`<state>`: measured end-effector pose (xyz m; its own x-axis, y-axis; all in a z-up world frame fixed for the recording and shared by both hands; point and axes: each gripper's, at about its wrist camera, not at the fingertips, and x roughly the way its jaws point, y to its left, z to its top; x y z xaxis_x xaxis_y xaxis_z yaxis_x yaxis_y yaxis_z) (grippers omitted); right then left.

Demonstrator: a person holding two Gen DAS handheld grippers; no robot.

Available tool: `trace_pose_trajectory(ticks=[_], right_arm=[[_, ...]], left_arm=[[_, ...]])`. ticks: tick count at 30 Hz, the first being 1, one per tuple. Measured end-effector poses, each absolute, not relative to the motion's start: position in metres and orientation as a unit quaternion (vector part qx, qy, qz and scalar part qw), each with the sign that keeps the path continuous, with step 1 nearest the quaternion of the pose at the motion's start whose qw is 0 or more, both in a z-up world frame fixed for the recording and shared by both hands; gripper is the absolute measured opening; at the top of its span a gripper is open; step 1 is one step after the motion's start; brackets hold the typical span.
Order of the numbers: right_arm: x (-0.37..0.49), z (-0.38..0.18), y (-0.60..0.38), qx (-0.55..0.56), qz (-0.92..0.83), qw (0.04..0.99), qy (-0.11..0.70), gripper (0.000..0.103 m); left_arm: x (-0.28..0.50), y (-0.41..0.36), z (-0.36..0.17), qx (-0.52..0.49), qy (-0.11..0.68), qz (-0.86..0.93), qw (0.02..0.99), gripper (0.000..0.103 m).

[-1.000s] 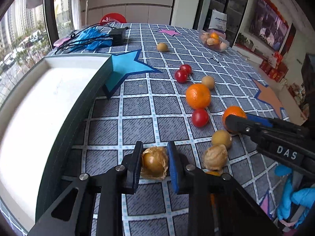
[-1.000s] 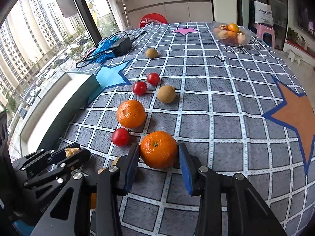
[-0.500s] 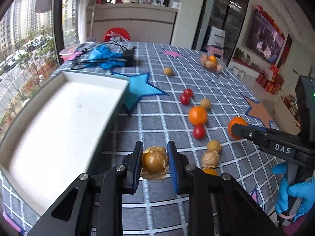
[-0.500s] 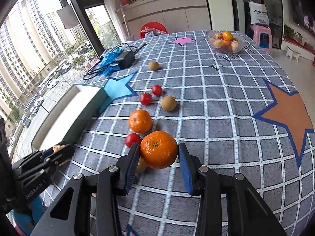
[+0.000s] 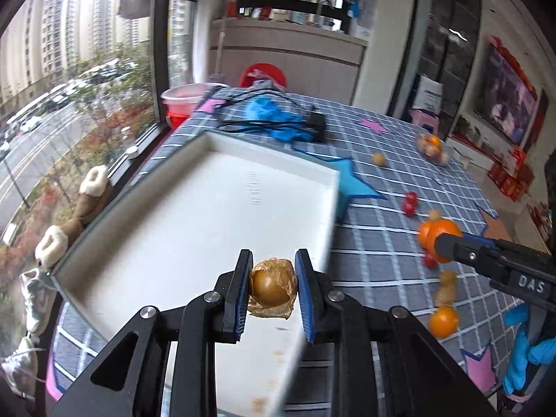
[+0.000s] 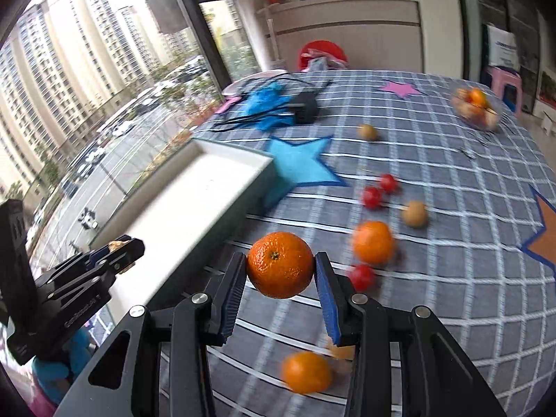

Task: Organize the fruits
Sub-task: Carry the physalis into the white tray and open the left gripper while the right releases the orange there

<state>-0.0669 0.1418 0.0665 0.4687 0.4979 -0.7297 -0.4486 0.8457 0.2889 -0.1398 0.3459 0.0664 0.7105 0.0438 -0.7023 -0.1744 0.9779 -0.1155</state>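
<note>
the left gripper [image 5: 272, 286] is clamped on a golden berry in its papery husk [image 5: 272, 288] and holds it above the white tray [image 5: 215, 215]; the right gripper [image 6: 279, 272] is clamped on a mandarin [image 6: 280, 264], lifted over the checked tablecloth [image 6: 451, 278] just beside the tray's wall; on the cloth lie another mandarin [image 6: 372, 242], three cherry tomatoes [image 6: 371, 197] and small brown fruits [image 6: 414, 213], well apart from the tray; a glass bowl of fruit [image 6: 476, 107] stands at the far edge.

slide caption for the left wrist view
Left gripper holds a husked golden berry above the white tray.
</note>
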Motion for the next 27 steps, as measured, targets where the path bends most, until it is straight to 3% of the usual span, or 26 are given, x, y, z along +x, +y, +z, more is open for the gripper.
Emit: trace_pose_trajectory(ticks=[13, 27], right_arm=[[-0.065, 0.055, 0.244, -0.01, 0.341, 0.826, 0.45, 0.041], [-0.057, 0.036, 0.268, -0.032, 0.346, 0.814, 0.466, 0.041]], left_arm=[[-0.137, 0.405, 0.032, -0.1, 0.404, 0.116, 0.902, 0.027], [-0.137, 0.409, 0.016, -0.082, 0.41, 0.12, 0.9, 0.029]])
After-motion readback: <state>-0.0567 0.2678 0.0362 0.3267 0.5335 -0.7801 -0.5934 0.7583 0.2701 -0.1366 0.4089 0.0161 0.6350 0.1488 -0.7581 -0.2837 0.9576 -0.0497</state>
